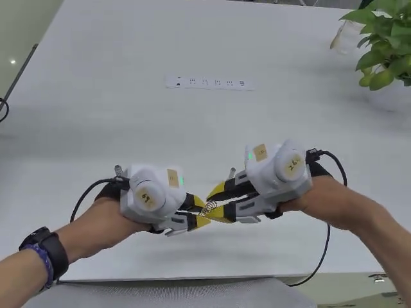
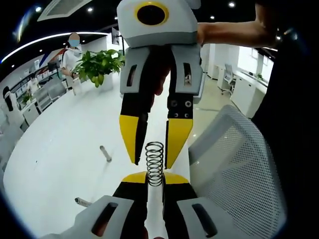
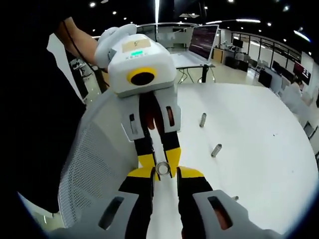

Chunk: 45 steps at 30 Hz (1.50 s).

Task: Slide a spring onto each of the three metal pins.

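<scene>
Working at the near edge of the white table (image 1: pixel 192 45), above a mesh chair back (image 2: pixel 239 164). Holding the left gripper (image 2: pixel 154 178) and the right gripper (image 2: pixel 152 160) nose to nose, clear of the surface. Pinching the spring (image 2: pixel 154 163) by its base in the left jaws, closed down on it. Flanking its free end with the right jaws, parted a little and apparently gripping nothing. Leaving two metal pins (image 3: pixel 216 150) lying loose on the table, well apart from the spring.

Likely ways to lose it from here:
- Squeezing the coil too hard and shooting it out sideways.
- Letting go on the left before closing on the right, and dropping it past the edge onto the chair.
- Kinking the coils in the handover.
- Nudging a loose pin into a roll when reaching for it.
</scene>
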Each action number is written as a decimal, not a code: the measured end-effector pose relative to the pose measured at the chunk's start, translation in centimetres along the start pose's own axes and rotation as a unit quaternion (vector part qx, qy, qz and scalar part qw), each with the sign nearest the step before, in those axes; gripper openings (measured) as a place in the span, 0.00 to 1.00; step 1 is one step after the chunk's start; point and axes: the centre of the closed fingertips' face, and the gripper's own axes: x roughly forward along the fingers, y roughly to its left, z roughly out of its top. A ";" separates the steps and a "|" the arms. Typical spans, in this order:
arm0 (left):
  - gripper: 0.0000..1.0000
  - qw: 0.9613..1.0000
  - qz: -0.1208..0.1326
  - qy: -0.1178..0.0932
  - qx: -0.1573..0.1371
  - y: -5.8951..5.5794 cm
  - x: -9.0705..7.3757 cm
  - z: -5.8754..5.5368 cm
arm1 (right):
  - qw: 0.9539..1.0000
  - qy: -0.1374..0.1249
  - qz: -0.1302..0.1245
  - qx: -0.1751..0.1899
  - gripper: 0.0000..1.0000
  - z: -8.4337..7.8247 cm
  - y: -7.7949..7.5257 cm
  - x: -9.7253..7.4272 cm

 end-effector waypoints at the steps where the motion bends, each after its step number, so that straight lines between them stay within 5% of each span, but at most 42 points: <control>1: 0.02 1.000 0.000 0.000 0.001 0.0 0.0 0.0 | 1.000 0.005 0.002 -0.005 0.16 0.0 0.0 0.0; 24: 0.02 0.999 -0.020 0.021 0.018 -0.8 0.4 -0.8 | 0.992 0.081 0.047 -0.084 0.09 -1.0 1.3 1.2; 37: 0.03 0.999 -0.026 0.031 0.025 -1.2 1.0 -1.3 | 0.992 0.086 0.045 -0.076 0.09 -1.6 1.5 1.5; 45: 0.08 1.000 -0.019 0.021 -0.003 -0.7 0.9 -1.3 | 0.993 0.085 0.035 -0.067 0.09 -2.2 1.1 1.1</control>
